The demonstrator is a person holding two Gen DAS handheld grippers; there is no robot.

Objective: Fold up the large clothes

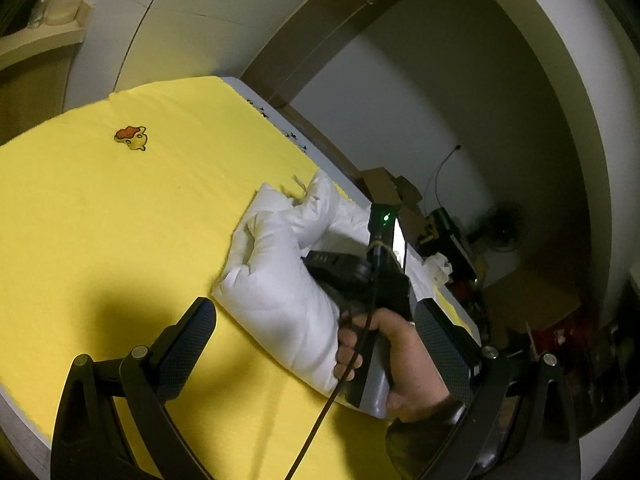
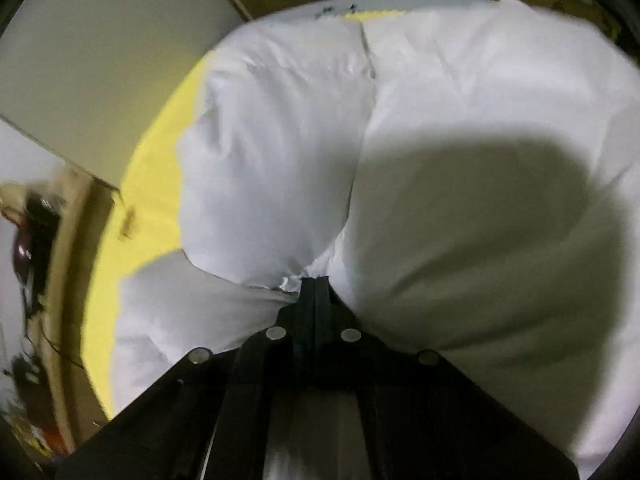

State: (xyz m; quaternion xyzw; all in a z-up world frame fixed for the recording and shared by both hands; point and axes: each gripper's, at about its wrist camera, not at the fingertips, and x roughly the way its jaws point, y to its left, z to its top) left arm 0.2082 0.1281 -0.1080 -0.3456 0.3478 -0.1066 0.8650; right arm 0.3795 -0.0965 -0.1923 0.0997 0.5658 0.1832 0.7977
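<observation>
So the right hand-held gripper [image 2: 315, 280] has its two black fingers pinched fully together, and there's a gathered bit of the puffy white padded garment [image 2: 440, 140] caught right at the tips. You can see the fabric bunching and creasing into that pinch point, so I'd call it a proper grip on the cloth. From there the garment billows away ahead of the fingers and off to both sides, filling nearly the whole right wrist view. It's pretty blurry, so I can't tell which part of it is being held (hem, sleeve, whatever).

The left hand-held gripper [image 1: 316, 344] is the opposite story: fingers spread wide, nothing between the pads, sitting over the yellow cloth-covered desk [image 1: 120, 220]. Straight ahead of it, between its fingers in the picture, is the person's right hand [image 1: 384, 356] wrapped around the grey handle of the other tool, and the white garment [image 1: 280, 280] lies just beyond and a bit left of that.

In the left wrist view the bundle's long axis runs diagonally, from near the left gripper away toward the far desk edge. Beyond it there's a little duck patch [image 1: 131, 138] on the yellow cloth, way off to the far left.

My read: the right side already owns the fabric, so the free left one is what needs to go forward to the near end of the bundle.
</observation>
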